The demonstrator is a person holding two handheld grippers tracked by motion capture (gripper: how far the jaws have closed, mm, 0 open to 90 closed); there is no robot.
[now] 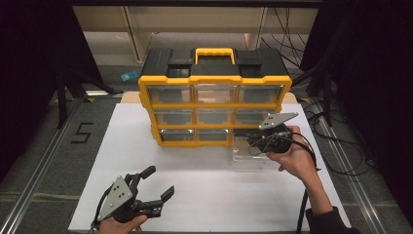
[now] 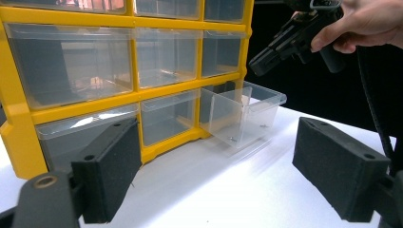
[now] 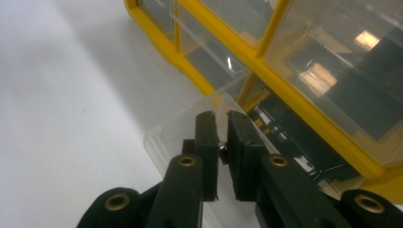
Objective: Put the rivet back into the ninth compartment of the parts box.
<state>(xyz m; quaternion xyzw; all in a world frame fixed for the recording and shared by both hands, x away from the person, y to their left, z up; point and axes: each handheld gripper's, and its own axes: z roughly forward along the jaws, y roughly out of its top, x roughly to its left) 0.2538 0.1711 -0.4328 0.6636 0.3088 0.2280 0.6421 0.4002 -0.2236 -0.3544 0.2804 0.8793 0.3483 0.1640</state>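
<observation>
A yellow and black organizer (image 1: 214, 78) with clear drawers stands at the back of the white table (image 1: 204, 195). Its bottom right drawer (image 1: 248, 157) is pulled out onto the table; in the left gripper view the drawer (image 2: 247, 111) holds two small screws (image 2: 232, 139). My right gripper (image 1: 254, 143) hangs over this drawer (image 3: 166, 137). In its own view the right gripper (image 3: 221, 119) is shut on a small screw (image 3: 222, 148) pinched low between the pads. My left gripper (image 1: 159, 181) rests open near the table's front left, and nothing lies between its jaws (image 2: 218, 166).
The organizer (image 2: 138, 92) has three rows of shut clear drawers, and its yellow frame (image 3: 285, 102) stands close beside my right gripper. A hand holds the right gripper (image 2: 285, 42) above the drawer. Black cable trails from it down the table's right side. Metal rails run along both table sides.
</observation>
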